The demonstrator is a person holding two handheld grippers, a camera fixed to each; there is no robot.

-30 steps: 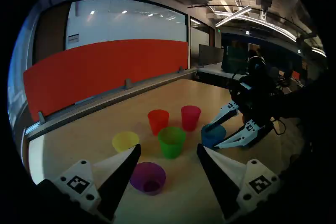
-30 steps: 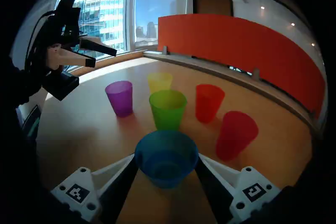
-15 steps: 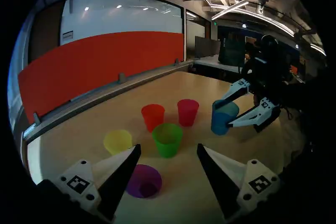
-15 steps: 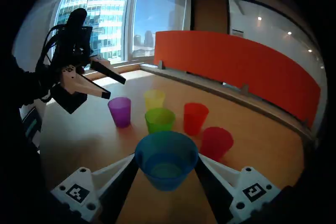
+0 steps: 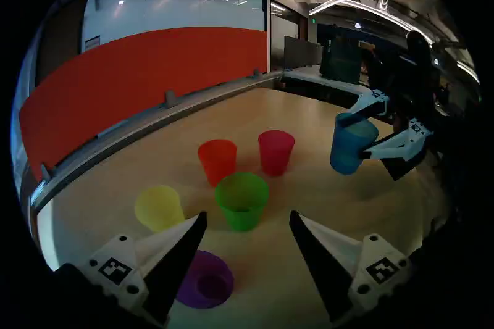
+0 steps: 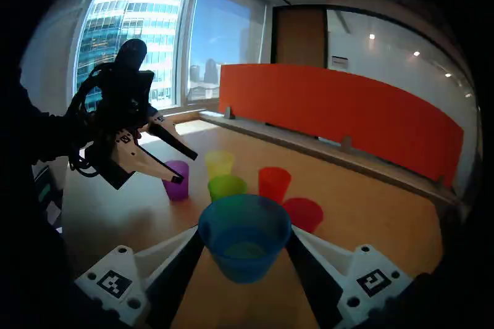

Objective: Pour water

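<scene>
1. I see a pale wooden table (image 5: 346, 218), a long orange wall panel (image 5: 142, 70) along its far side, and tall windows (image 6: 123, 39) showing towers.
2. My right gripper (image 6: 244, 230) is clamped on the blue cup (image 6: 244, 249) and holds it above the table, right of the red cup (image 5: 276, 151).
3. My left gripper (image 5: 247, 214) has its fingers apart and holds nothing. The purple cup (image 5: 207, 279) stands near, just beside its left finger.

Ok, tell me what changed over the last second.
The right tool, shut on the blue cup, lifted it up off the table. The left tool, open and empty, tilted down toward the purple cup. It and the yellow cup, green cup, orange cup and red cup stayed put.
</scene>
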